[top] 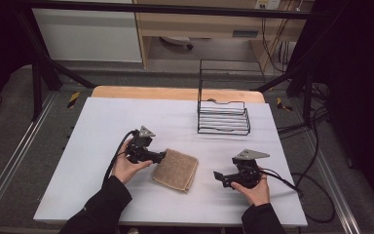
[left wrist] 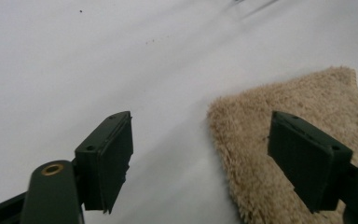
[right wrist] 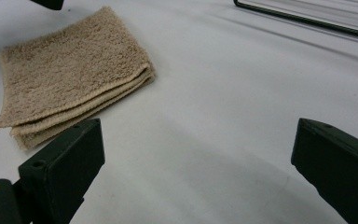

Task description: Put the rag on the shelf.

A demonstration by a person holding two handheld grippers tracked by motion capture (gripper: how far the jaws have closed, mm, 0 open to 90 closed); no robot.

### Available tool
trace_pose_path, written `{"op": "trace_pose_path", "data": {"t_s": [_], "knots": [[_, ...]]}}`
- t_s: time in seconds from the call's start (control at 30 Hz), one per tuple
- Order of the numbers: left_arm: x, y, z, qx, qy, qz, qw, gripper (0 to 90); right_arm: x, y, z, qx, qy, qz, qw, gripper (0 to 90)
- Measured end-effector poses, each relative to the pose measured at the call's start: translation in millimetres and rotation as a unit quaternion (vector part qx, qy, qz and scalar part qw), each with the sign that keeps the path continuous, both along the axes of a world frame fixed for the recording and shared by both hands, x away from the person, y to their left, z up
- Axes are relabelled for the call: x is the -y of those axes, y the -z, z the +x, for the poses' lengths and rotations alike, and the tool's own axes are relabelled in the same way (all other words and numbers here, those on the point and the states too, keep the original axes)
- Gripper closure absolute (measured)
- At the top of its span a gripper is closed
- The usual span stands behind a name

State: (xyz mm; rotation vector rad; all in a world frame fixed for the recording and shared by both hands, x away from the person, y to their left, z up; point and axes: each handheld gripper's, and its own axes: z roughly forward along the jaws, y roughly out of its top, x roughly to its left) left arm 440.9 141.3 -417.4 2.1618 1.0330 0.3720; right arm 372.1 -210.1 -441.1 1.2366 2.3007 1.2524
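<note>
A tan terry towel [top: 176, 169], folded into a small square, lies flat on the white table [top: 117, 117]. My left gripper [top: 163, 156] is at its left edge, pointing right. In the left gripper view the left gripper [left wrist: 200, 135] is open: one jaw hangs over the towel [left wrist: 298, 107], the other over bare table, and nothing is pinched. My right gripper [top: 216, 174] sits to the right of the towel and points at it across a short gap. In the right gripper view the right gripper [right wrist: 198, 140] is open wide and empty, with the towel's [right wrist: 70, 70] stacked layers ahead.
A black wire basket [top: 223, 117] stands upright at the back right of the table; its lower rim [right wrist: 307, 21] crosses the top of the right gripper view. Cables trail from both grippers, the right one off the table's right edge.
</note>
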Motion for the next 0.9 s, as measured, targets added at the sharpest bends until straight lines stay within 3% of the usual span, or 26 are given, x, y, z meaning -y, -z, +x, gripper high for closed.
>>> {"op": "trace_pose_path", "data": {"t_s": [0.37, 0.7, 0.9], "knots": [[12.9, 21.4, 16.6, -0.034, -0.007, -0.016, 0.9992, 43.2, -1.9, 1.4, 0.1, -0.004, 0.0, 0.007, 1.0, 4.8], [13.5, 24.2, 16.5, -0.071, 0.001, -0.036, 0.9968, 65.1, -5.2, 0.7, 1.3, -0.011, 0.007, 0.023, 0.9996, 4.6], [17.3, 25.5, 13.4, -0.069, 0.006, -0.035, 0.997, 75.2, -11.5, -0.3, 4.0, -0.009, 0.01, 0.019, 0.9997, 2.4]]}}
